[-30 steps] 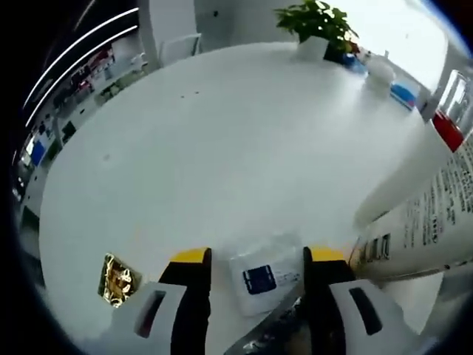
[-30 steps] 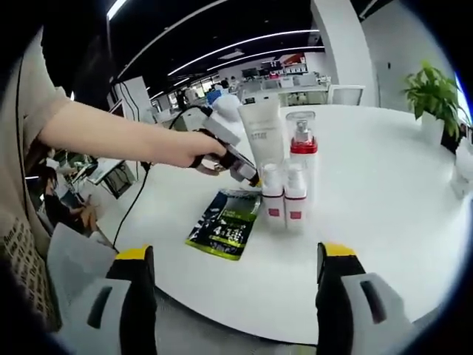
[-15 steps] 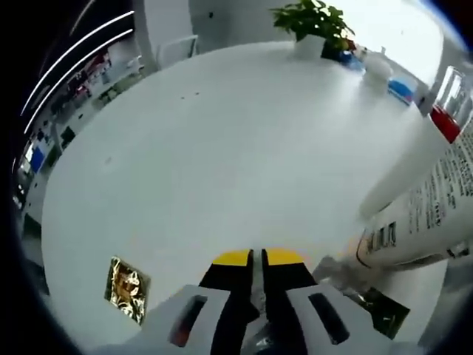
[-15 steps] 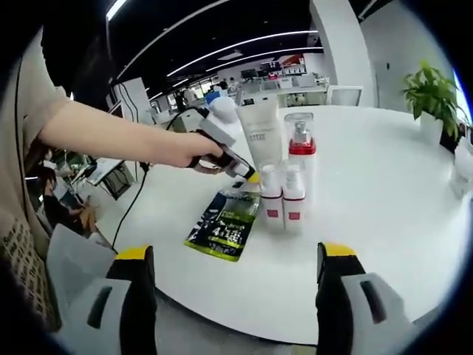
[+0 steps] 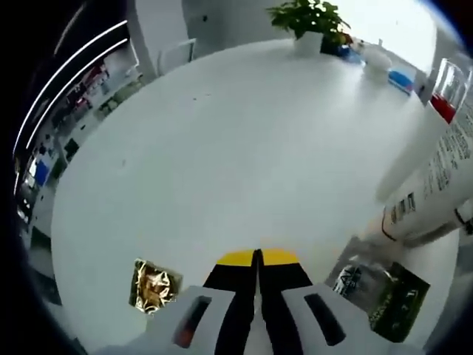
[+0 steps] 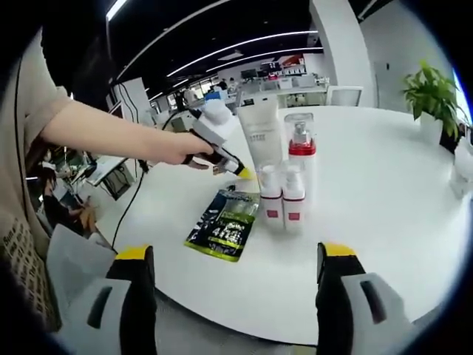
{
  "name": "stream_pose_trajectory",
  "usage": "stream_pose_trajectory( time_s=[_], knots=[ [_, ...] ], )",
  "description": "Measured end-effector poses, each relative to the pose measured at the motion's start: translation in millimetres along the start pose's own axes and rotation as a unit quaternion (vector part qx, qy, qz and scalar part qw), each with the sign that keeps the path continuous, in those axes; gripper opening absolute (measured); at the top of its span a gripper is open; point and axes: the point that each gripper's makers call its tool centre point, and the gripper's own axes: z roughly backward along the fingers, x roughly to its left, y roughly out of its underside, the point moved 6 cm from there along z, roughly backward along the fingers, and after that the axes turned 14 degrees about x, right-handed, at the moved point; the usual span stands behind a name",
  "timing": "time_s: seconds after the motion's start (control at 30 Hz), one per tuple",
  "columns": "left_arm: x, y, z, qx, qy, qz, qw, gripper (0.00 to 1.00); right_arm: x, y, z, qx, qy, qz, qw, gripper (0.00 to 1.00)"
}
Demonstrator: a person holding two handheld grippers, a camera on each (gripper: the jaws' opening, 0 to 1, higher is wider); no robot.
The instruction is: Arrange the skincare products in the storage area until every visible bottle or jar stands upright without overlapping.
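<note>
A tall white tube (image 6: pixel 260 133) stands on its cap beside a clear pump bottle with a red collar (image 6: pixel 301 148). In front of them are two small white bottles with pink labels (image 6: pixel 283 196), all upright and close together. A green-and-black foil pack (image 6: pixel 225 222) lies flat before them. The tube (image 5: pixel 436 192), the pump bottle (image 5: pixel 448 103) and the pack (image 5: pixel 380 292) are right of my left gripper (image 5: pixel 256 257). Its jaws are pressed together, and the white sachet they closed on is hidden between them. My left gripper (image 6: pixel 242 173), in a person's hand, hovers over the table. My right gripper (image 6: pixel 235 251) is open and holds nothing.
A gold foil sachet (image 5: pixel 154 285) lies flat to the left of my left gripper. A potted plant (image 5: pixel 310 18) and small blue and white items (image 5: pixel 403 78) stand at the far side of the round white table (image 5: pixel 222 133). The table's near edge (image 6: pixel 295 318) is just beyond my right gripper.
My left gripper's jaws closed around the white sachet with the blue label, then rose and drew back from the tube. The sachet is gone from the table. The right gripper has not moved.
</note>
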Motion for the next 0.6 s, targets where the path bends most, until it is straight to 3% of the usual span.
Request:
stream_pose_trajectory(
  time_s=[0.23,0.6],
  knots=[
    [7.3,5.9,17,-0.021,0.018,0.019,0.9994,0.00,1,-1.1,0,-0.002,-0.002,0.002,1.0000,0.91],
    [-12.1,24.6,27,-0.017,0.053,0.033,0.9979,0.04,2,-2.3,2,-0.005,-0.002,0.002,1.0000,0.91]
  ],
)
